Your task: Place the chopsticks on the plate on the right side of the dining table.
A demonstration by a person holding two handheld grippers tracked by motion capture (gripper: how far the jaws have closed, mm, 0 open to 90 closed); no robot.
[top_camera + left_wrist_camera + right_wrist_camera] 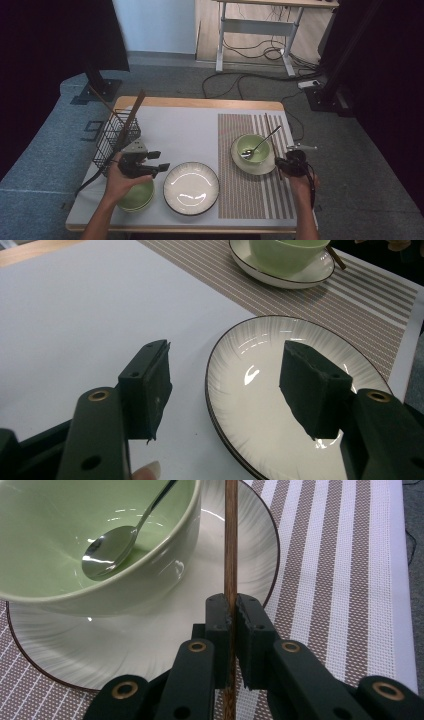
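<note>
Pretty sure I'm in a lab: beyond my table (170,125) there's a height-adjustable desk (260,22), loose floor cables (250,52) and black stands (102,85).

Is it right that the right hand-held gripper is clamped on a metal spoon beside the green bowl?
No. The right hand-held gripper is clamped on a brown wooden chopstick; the metal spoon lies inside the green bowl, as the right gripper view shows.
</note>
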